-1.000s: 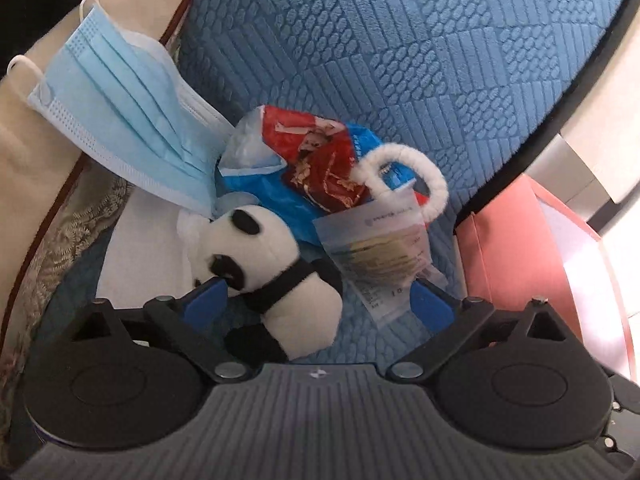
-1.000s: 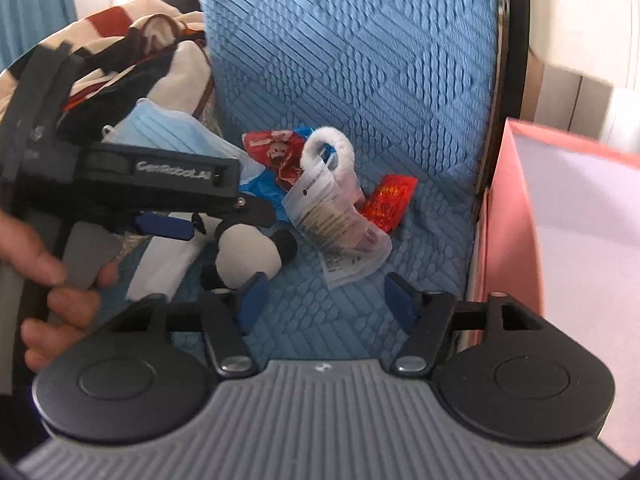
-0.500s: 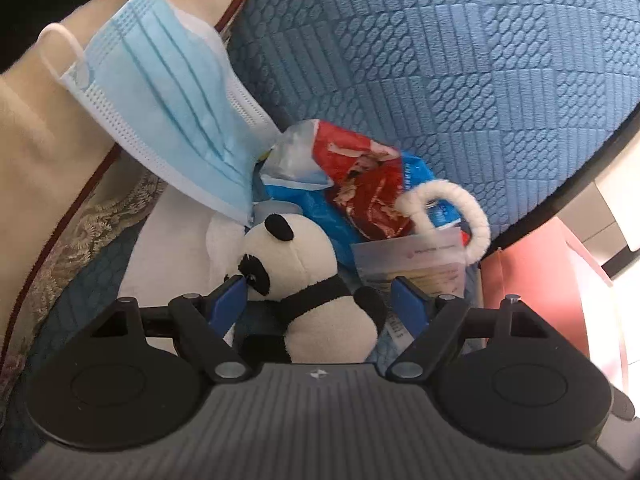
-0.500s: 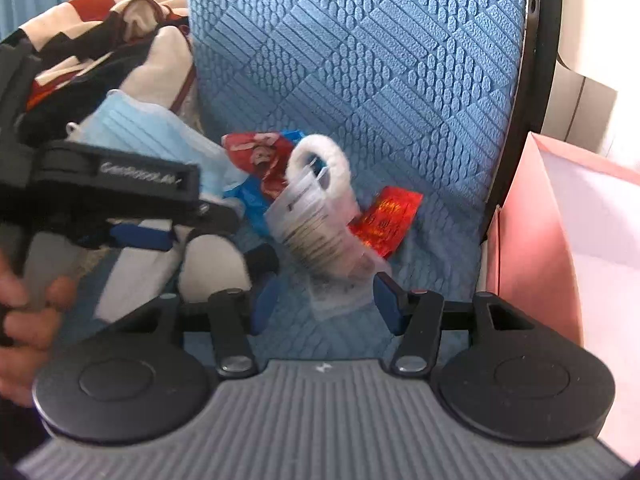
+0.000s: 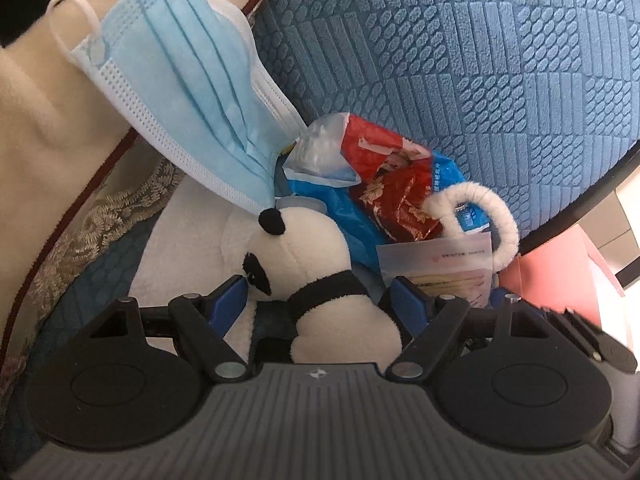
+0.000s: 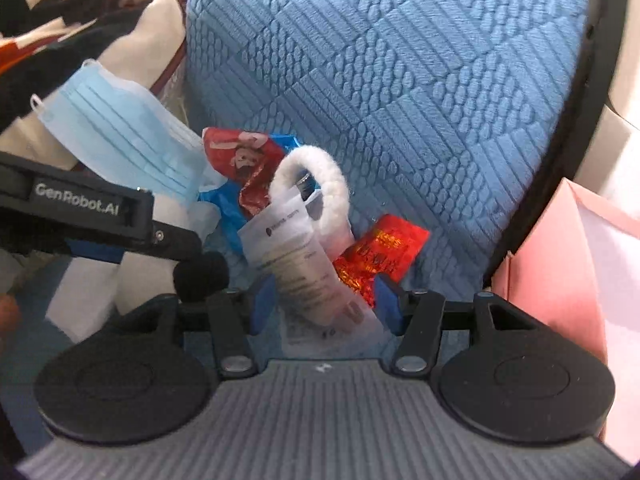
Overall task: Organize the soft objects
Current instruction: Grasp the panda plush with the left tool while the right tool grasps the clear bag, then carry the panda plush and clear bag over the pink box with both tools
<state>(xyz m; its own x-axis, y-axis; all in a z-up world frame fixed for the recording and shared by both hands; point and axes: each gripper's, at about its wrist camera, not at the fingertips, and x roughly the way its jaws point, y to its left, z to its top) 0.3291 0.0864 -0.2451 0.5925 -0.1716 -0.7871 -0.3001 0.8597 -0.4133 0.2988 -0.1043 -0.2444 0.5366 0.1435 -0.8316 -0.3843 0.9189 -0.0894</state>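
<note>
Pink box (image 6: 560, 272) beside the chair, its contents unseen.

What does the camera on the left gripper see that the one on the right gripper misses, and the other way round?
Only the left wrist view shows the panda plush's face, with the plush between the left gripper's open fingers, and the embroidered fabric beside it.

Only the right wrist view shows the small red foil packet and the striped cloth up top, with the clear label packet between the right gripper's fingers.

Both show the blue face mask, the red-and-blue snack bag, the white fuzzy loop, the blue textured cushion and the pink box.
</note>
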